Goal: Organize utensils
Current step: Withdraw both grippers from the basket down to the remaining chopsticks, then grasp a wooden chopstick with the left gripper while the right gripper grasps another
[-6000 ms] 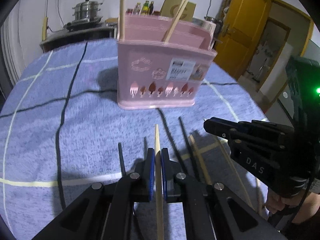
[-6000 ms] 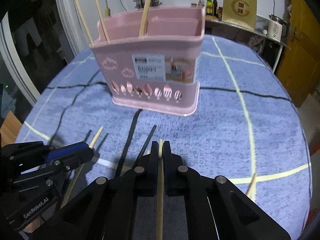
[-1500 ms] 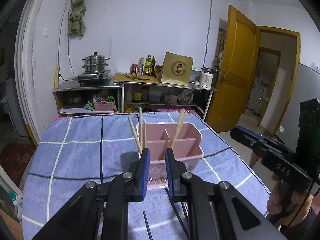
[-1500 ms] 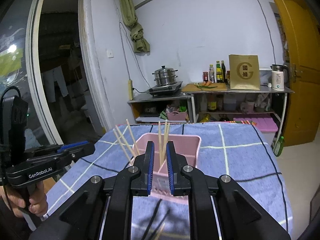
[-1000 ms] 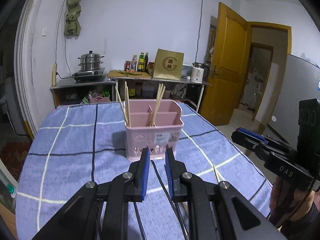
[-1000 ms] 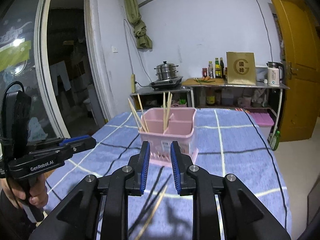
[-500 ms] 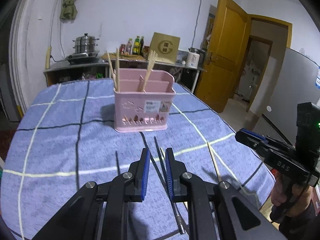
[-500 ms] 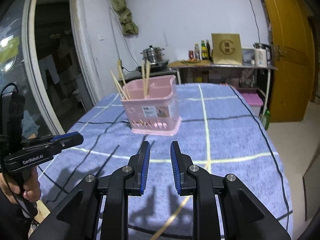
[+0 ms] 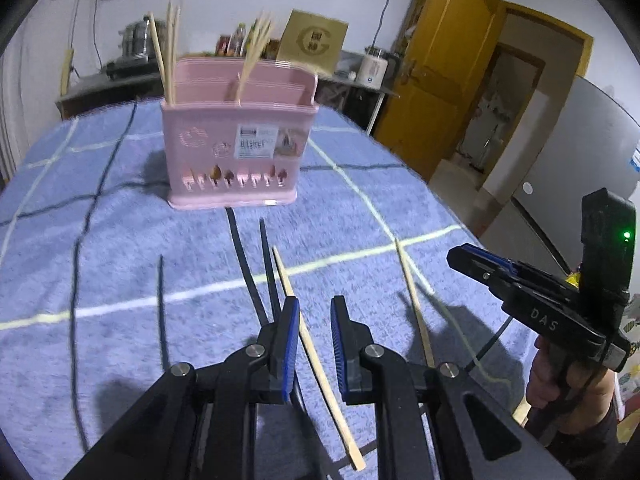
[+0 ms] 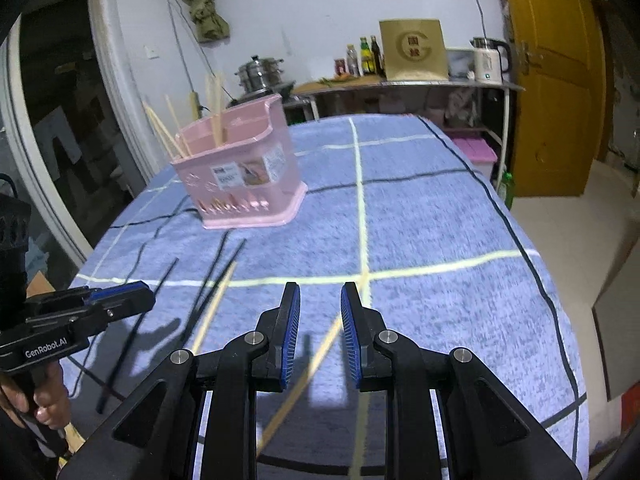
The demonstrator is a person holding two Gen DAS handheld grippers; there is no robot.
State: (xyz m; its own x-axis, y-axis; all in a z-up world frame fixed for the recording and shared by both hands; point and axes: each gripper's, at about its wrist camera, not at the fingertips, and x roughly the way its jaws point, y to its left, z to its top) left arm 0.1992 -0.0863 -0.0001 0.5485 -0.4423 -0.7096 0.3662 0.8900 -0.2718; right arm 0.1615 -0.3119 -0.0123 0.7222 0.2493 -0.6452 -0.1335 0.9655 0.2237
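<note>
A pink utensil basket [image 9: 236,152] stands on the blue checked cloth and holds several wooden chopsticks; it also shows in the right wrist view [image 10: 244,184]. My left gripper [image 9: 314,344] is open low over the cloth, with a wooden chopstick [image 9: 308,336] lying on the cloth between its jaws. Another wooden chopstick [image 9: 414,300] lies to its right. My right gripper [image 10: 320,332] is open above a wooden chopstick [image 10: 304,384] on the cloth. Black chopsticks [image 9: 248,264] lie in front of the basket.
A further wooden chopstick [image 10: 214,306] and black chopsticks [image 10: 216,276] lie left of the right gripper. The table edge [image 10: 560,304] drops off to the right. A counter with a pot, bottles and a kettle [image 10: 488,60] stands behind. A yellow door [image 9: 440,80] is at right.
Both grippers have come down from high above the basket to just over the cloth near the loose chopsticks. The chopsticks they held six seconds ago are gone from their jaws, and both jaws have opened wider.
</note>
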